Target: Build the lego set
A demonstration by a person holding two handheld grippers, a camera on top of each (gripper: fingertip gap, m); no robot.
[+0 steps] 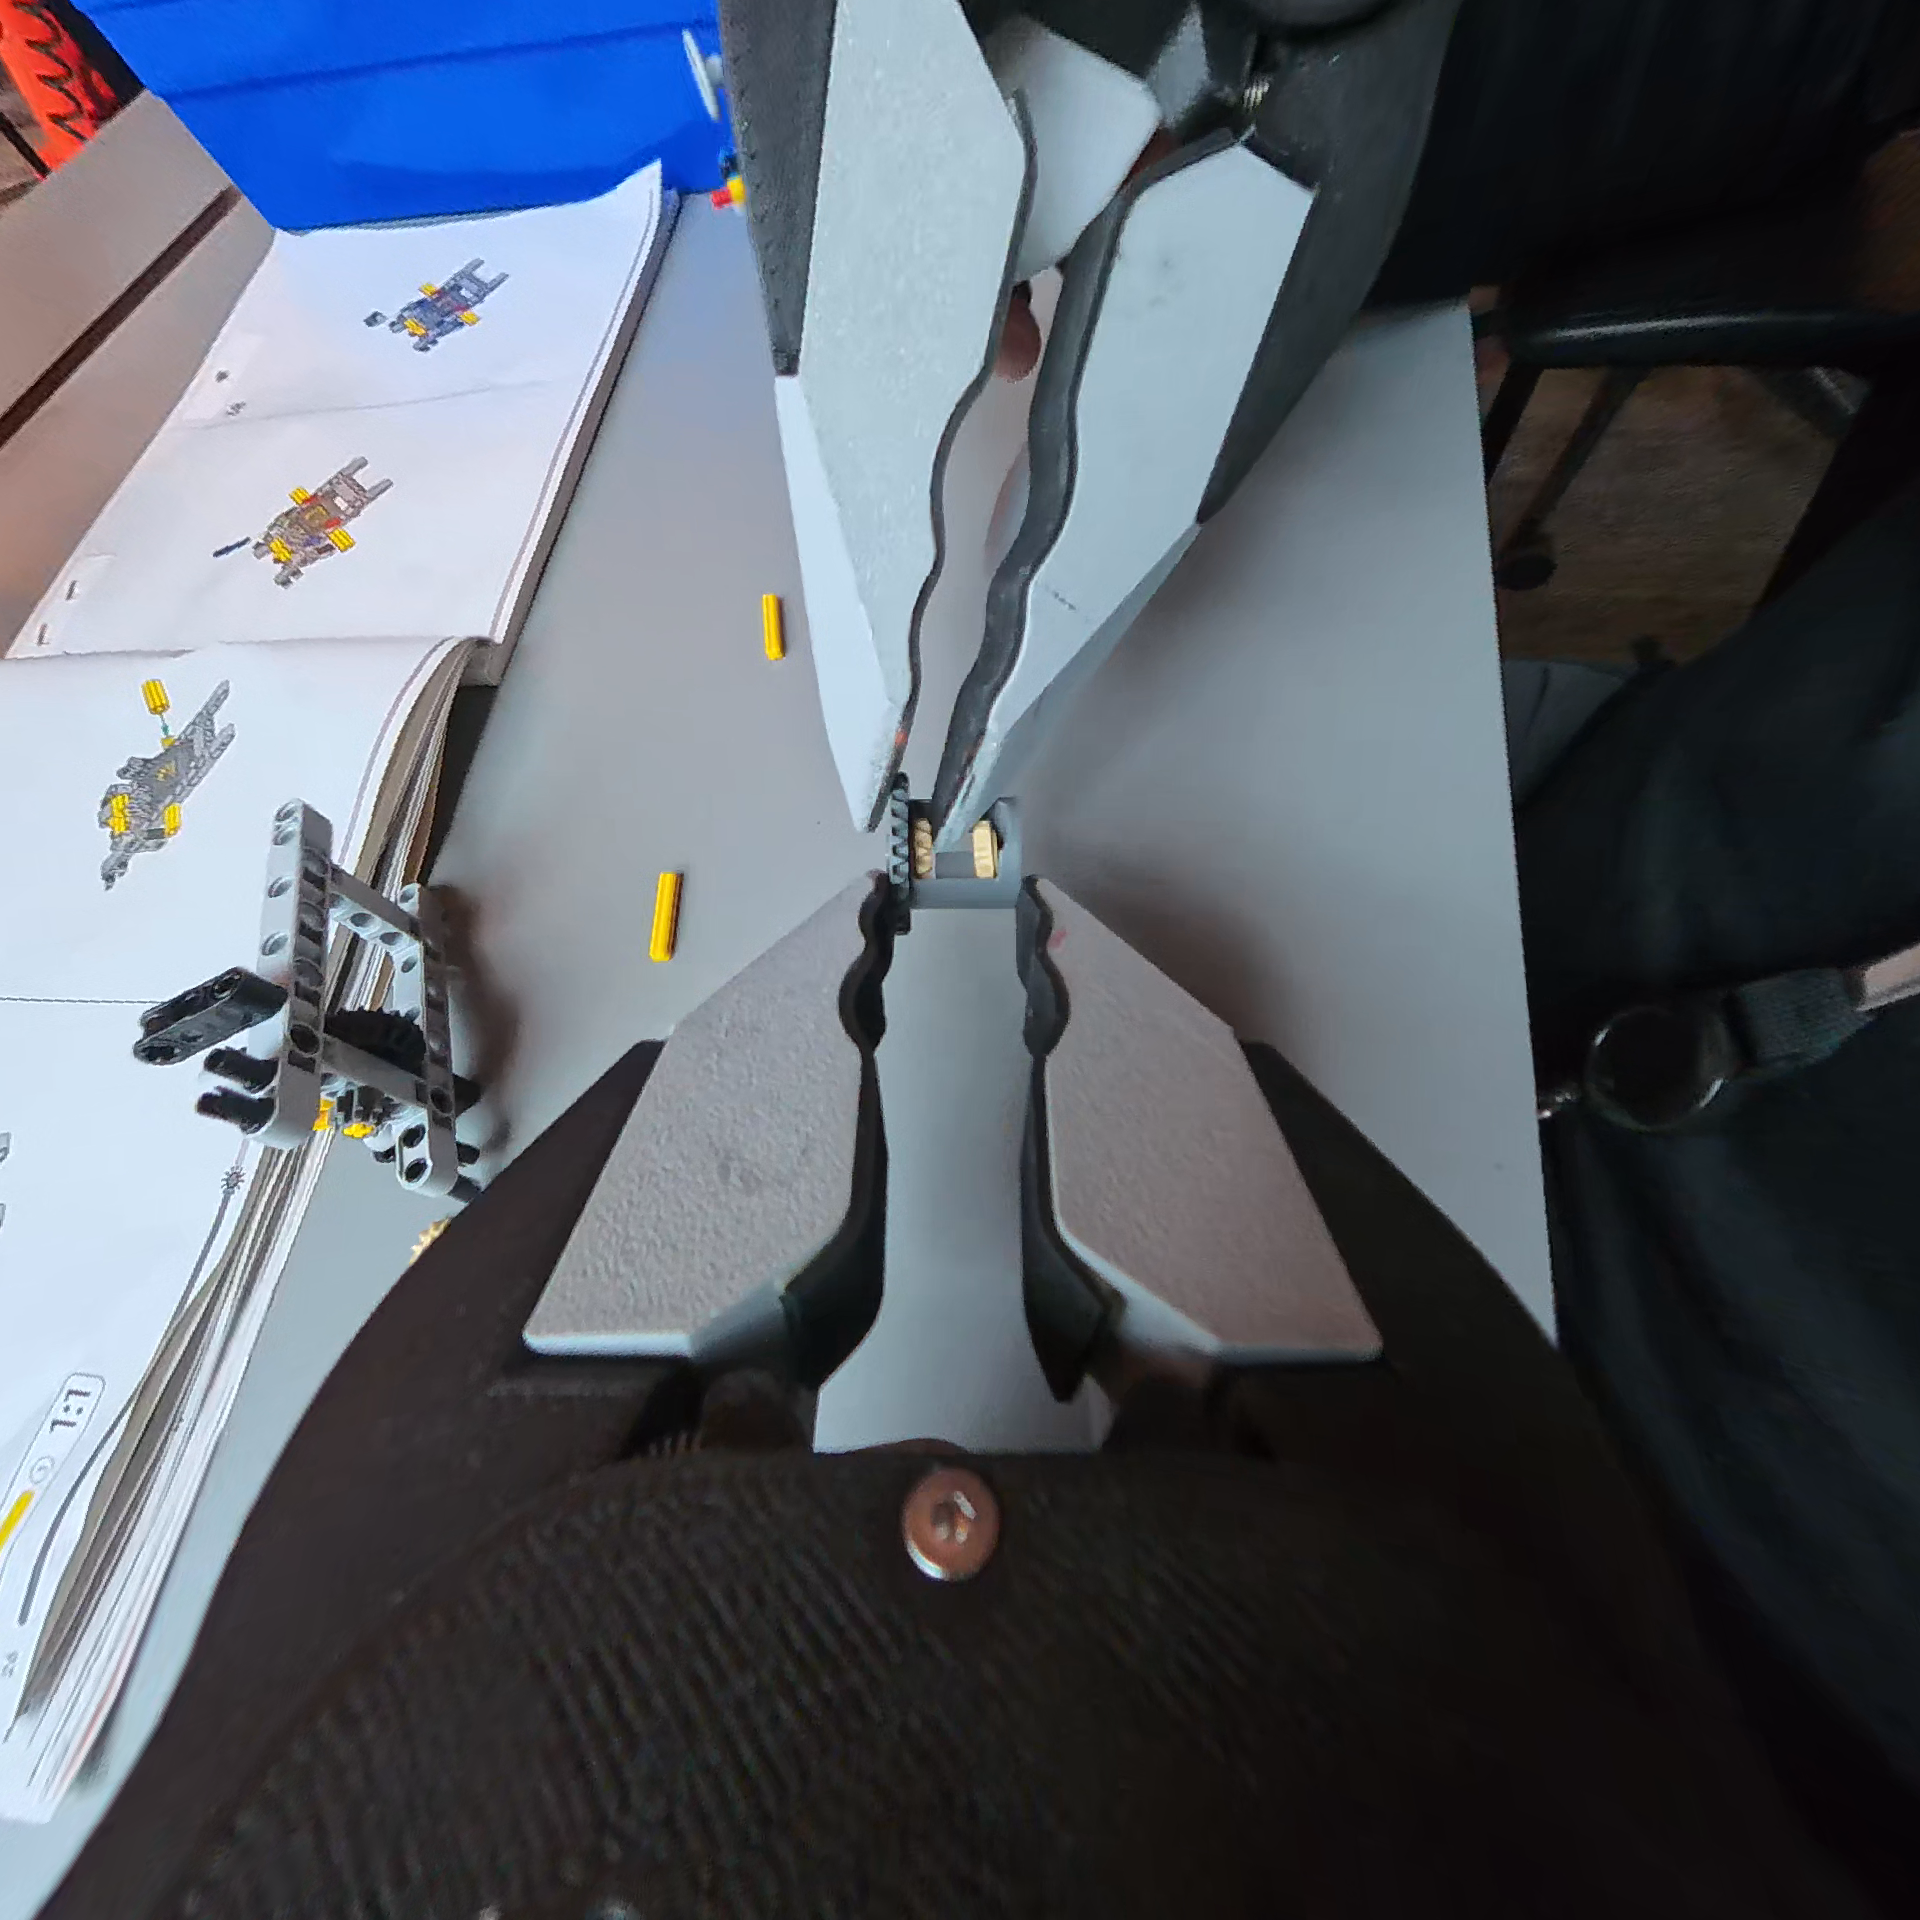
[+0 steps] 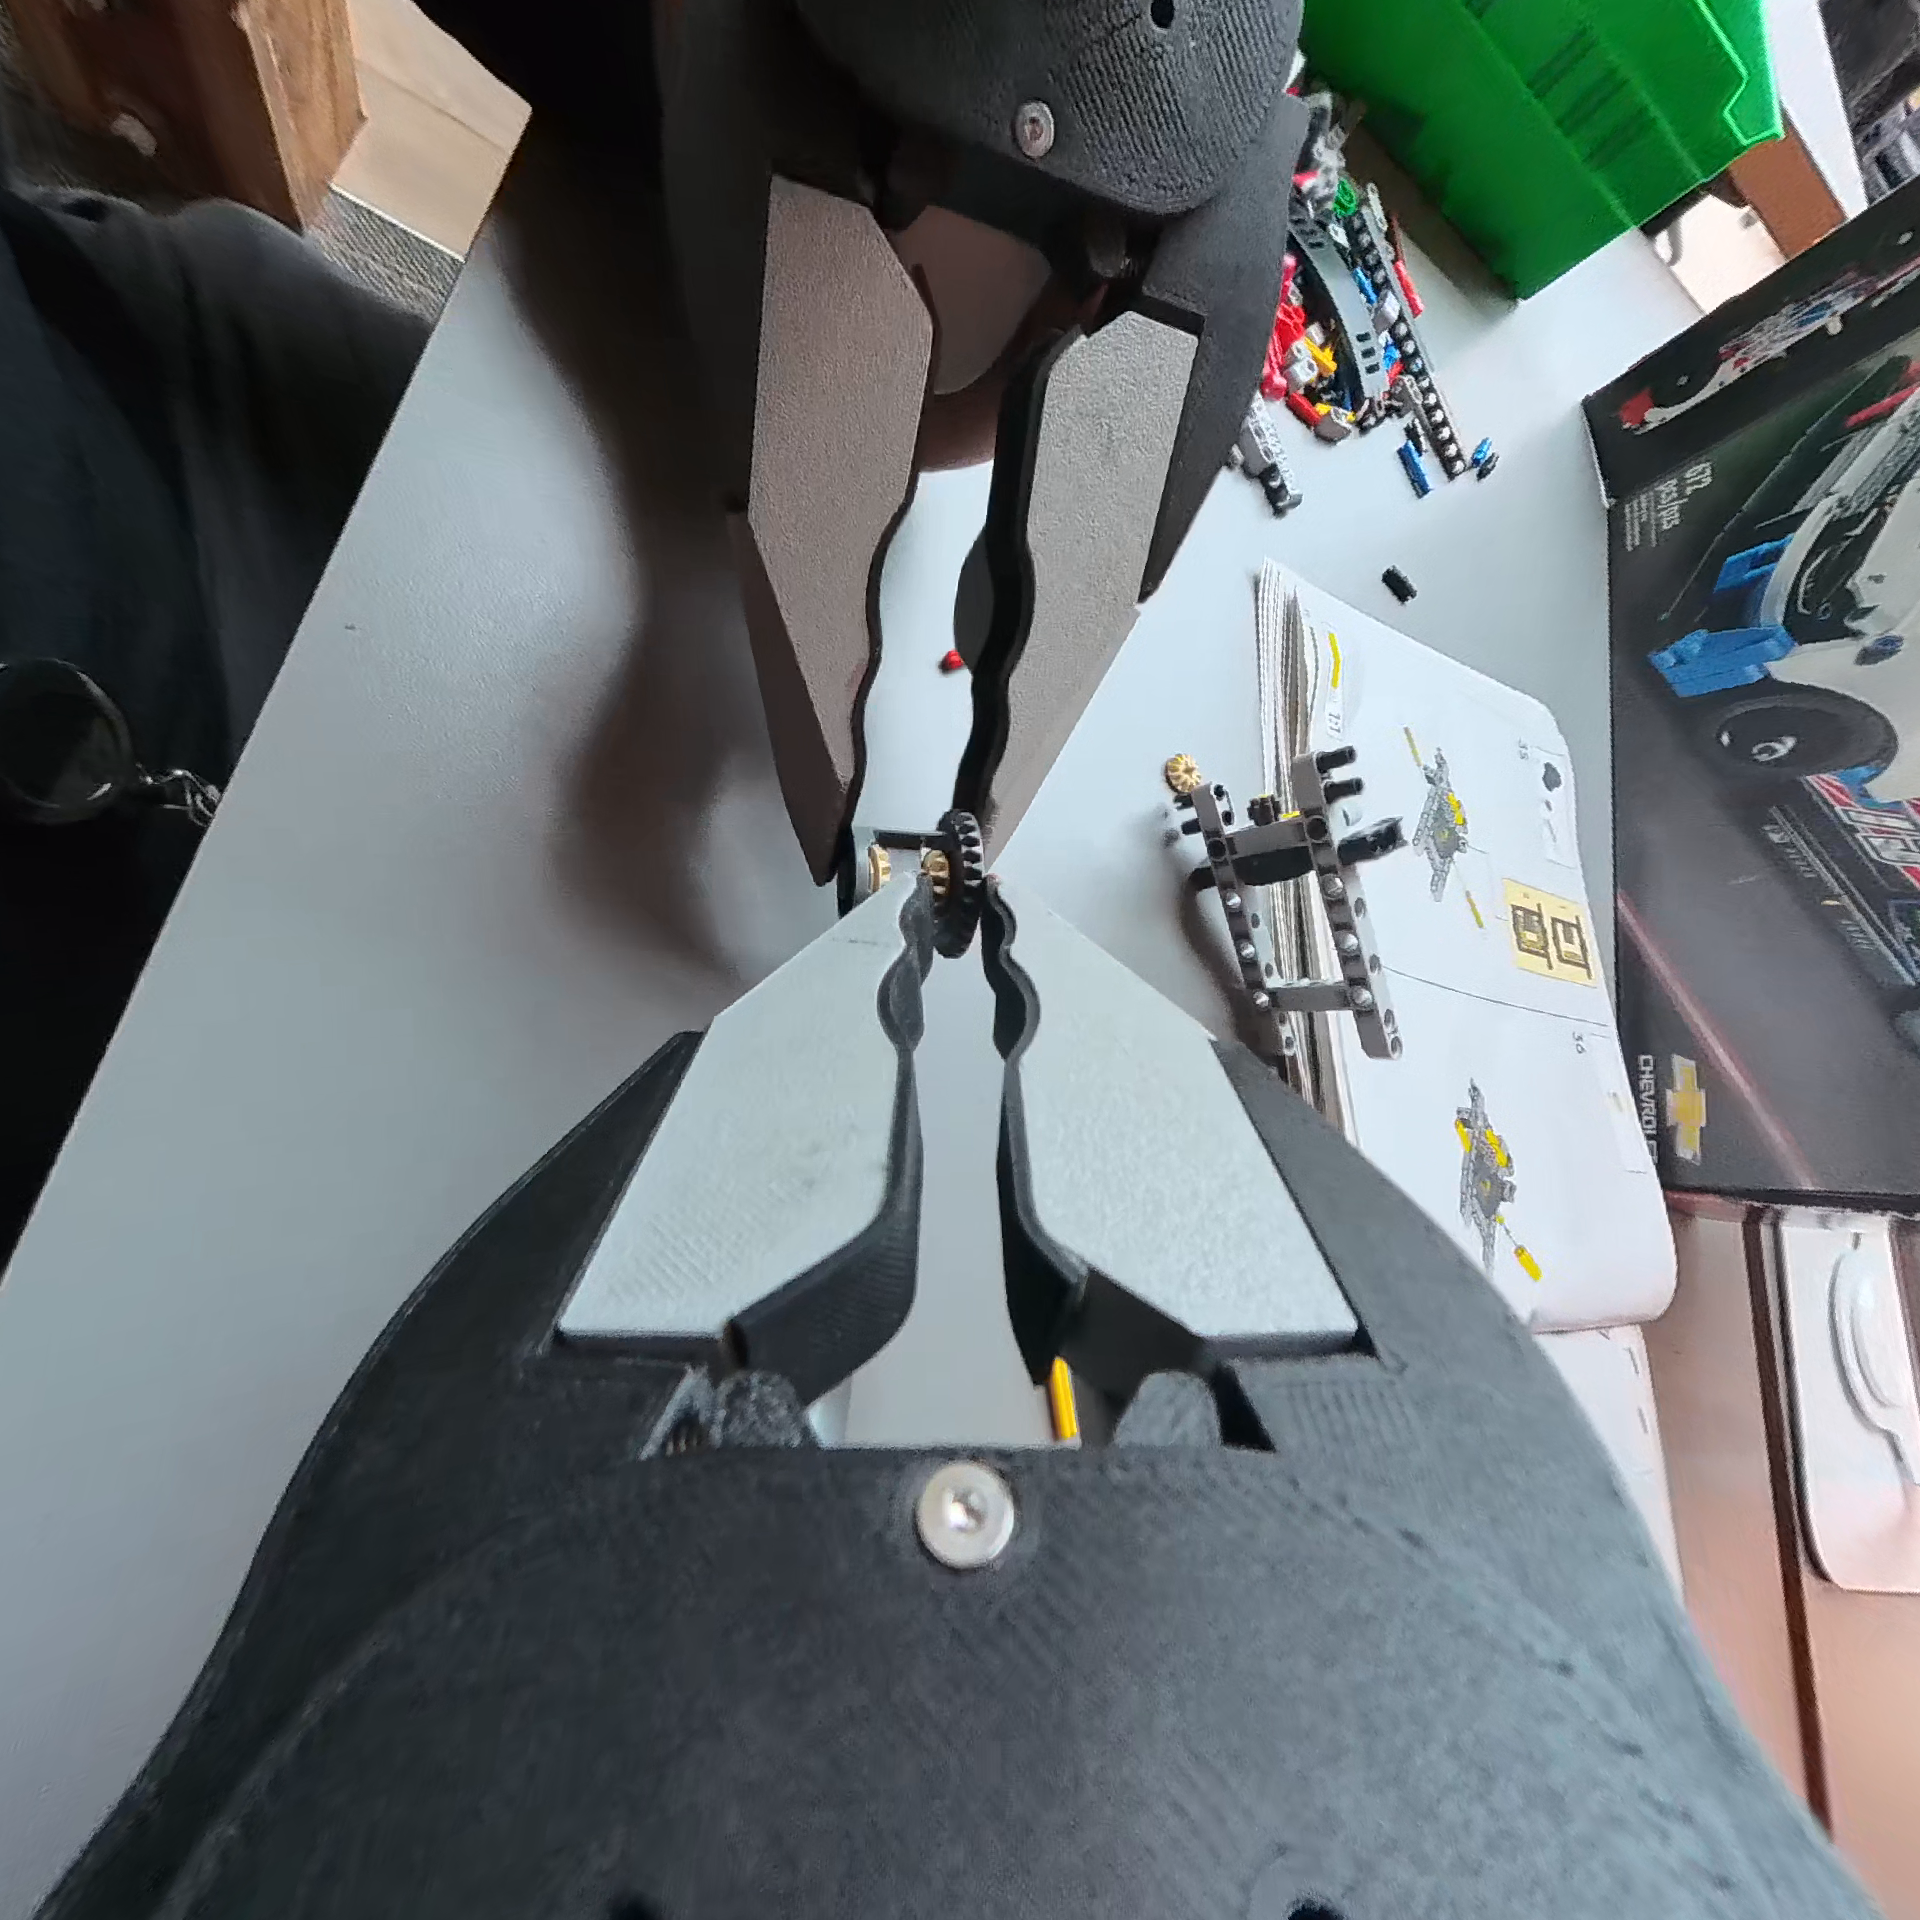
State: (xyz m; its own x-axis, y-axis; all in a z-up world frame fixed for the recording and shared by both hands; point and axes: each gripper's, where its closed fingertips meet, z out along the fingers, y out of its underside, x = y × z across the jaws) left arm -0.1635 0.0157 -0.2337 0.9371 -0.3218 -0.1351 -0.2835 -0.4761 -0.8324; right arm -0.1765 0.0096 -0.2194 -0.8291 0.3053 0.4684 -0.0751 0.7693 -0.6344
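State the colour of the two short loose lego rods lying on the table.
Yellow: the two rods show best in the left wrist view.

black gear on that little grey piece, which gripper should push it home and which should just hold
Right, probably. The right gripper already pinches the black gear at its fingertips. The left gripper straddles the grey piece with the tan gears, so it suits bracing while the right presses the gear inward.

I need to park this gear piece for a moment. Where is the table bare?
Bare: the table between its near edge and the grippers. Two yellow axles dot the strip beside the instruction booklet. Crowded: the loose parts pile by the green bin.
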